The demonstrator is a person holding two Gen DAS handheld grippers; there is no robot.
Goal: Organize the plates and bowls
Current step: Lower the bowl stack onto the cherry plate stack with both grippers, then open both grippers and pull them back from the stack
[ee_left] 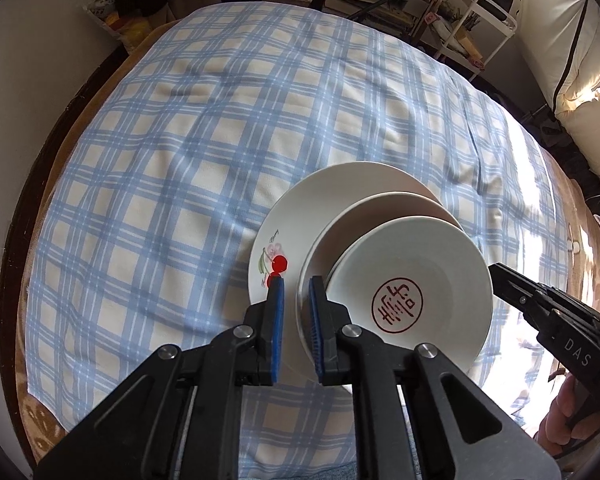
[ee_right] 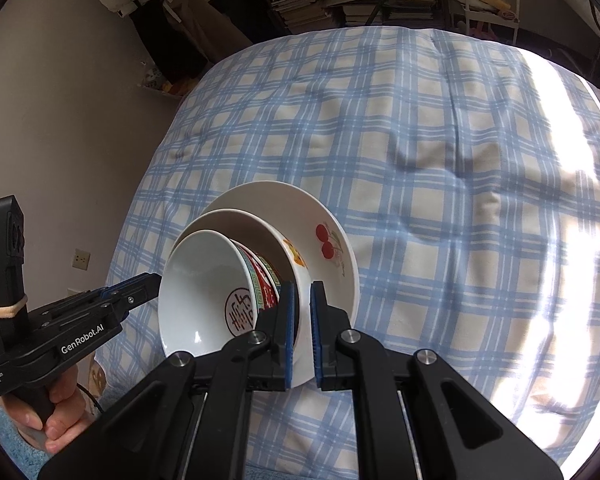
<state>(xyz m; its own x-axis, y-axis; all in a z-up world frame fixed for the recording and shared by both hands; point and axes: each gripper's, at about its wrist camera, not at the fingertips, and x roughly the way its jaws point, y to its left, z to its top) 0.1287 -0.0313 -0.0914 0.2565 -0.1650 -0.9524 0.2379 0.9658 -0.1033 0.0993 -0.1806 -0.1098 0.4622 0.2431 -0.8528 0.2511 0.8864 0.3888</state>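
Where patterned bowl wall (ee_right: 260, 276) shows, right-wrist only

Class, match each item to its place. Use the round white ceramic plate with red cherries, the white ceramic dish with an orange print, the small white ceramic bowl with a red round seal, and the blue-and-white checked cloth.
1. white ceramic plate with red cherries
2. white ceramic dish with an orange print
3. small white ceramic bowl with a red round seal
4. blue-and-white checked cloth

A. middle of the stack
B. spread beneath the stack
C. bottom dish
D. top of the stack

Pairs: 1-C, 2-A, 3-D, 4-B
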